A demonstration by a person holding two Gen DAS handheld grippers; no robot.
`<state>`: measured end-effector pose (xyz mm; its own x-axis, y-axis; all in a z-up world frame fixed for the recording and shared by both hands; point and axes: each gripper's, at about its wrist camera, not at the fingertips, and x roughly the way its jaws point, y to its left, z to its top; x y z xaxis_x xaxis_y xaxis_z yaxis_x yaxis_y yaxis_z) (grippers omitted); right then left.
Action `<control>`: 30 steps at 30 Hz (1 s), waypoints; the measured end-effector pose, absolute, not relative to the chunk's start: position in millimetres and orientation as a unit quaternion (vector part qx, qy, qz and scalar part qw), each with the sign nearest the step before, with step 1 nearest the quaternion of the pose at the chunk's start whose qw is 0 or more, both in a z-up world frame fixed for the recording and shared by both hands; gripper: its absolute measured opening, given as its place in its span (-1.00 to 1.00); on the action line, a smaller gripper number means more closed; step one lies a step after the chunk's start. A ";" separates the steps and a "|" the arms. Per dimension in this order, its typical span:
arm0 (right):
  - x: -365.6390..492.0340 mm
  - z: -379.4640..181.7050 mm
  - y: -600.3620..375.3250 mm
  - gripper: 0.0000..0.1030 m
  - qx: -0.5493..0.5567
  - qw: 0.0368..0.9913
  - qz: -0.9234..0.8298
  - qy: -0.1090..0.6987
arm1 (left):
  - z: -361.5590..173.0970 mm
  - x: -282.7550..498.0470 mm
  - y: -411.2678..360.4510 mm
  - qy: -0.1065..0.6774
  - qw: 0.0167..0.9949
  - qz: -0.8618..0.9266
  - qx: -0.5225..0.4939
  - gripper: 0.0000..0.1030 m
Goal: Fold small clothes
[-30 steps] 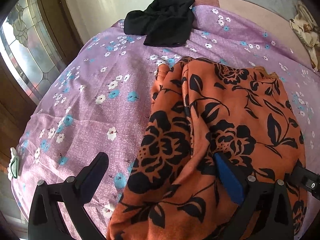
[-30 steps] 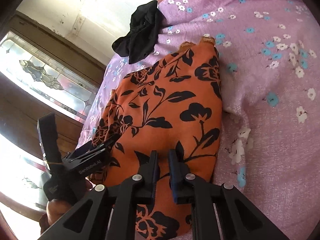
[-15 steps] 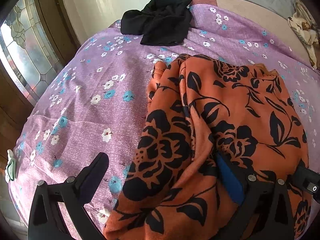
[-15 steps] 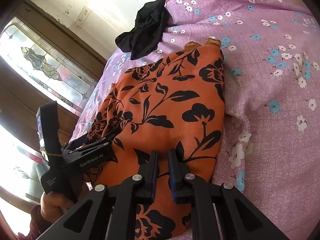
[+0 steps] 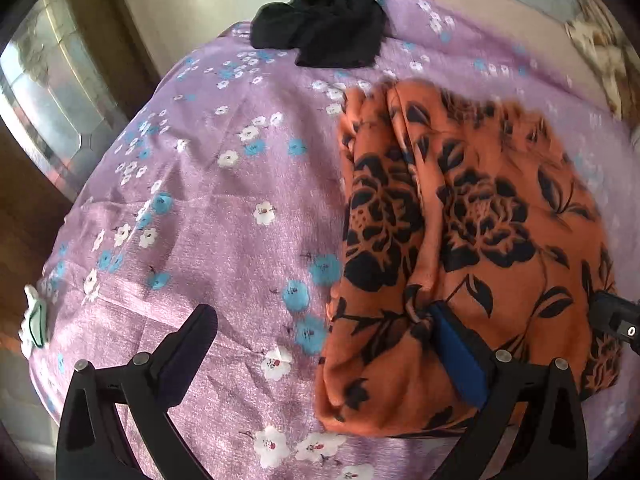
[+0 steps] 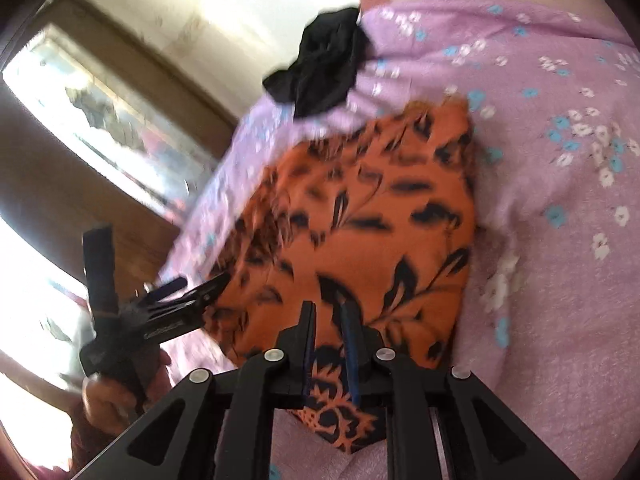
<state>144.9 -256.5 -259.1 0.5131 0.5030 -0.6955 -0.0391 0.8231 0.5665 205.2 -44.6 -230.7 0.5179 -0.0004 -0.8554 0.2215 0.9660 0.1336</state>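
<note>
An orange garment with black flowers [image 5: 472,248] lies folded on the purple flowered bed sheet [image 5: 208,208]. My left gripper [image 5: 320,340] is open; its right finger rests on the garment's near left edge, its left finger is over bare sheet. In the right wrist view the garment [image 6: 372,232] lies ahead. My right gripper [image 6: 328,320] is shut on its near edge, and a flap hangs below the fingers. The left gripper [image 6: 200,292] shows at the garment's left side, held in a hand.
A crumpled black garment [image 5: 324,32] lies at the far end of the bed, also in the right wrist view [image 6: 324,68]. A wall and a stained-glass window [image 5: 48,96] are to the left. A patterned cushion [image 5: 600,48] lies at far right.
The garment has shifted right in the left wrist view, uncovering more sheet. The right gripper has pulled back and up a little with the cloth. The views are blurred by motion.
</note>
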 end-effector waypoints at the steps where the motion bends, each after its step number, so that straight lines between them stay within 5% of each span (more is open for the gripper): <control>1: 145.8 -264.6 -253.8 -0.66 0.249 0.832 0.165 0.467 | -227.5 205.6 -42.9 0.488 0.864 -0.069 0.106 0.99; 7: 144.0 -254.6 -271.0 -0.66 0.288 0.830 0.166 0.447 | -202.8 213.6 -27.2 0.466 0.877 -0.114 -0.001 0.98; 17: 146.7 -253.4 -281.0 -0.66 0.307 0.831 0.148 0.439 | -217.2 252.8 -78.0 0.480 0.862 -0.158 0.024 0.94; 19: 147.8 -255.6 -283.6 -0.66 0.309 0.829 0.149 0.442 | -228.1 259.2 -78.1 0.504 0.848 -0.165 0.012 0.44; 21: 151.8 -259.5 -284.5 -0.66 0.318 0.824 0.150 0.444 | -233.3 264.4 -71.5 0.514 0.840 -0.175 -0.020 0.23; 27: 152.0 -260.7 -284.6 -0.66 0.323 0.822 0.152 0.444 | -231.8 265.7 -53.3 0.516 0.832 -0.191 -0.073 -0.38; 30: 148.7 -253.1 -282.7 -0.64 0.305 0.837 0.143 0.431 | -230.2 266.0 -50.0 0.513 0.834 -0.189 -0.075 -0.47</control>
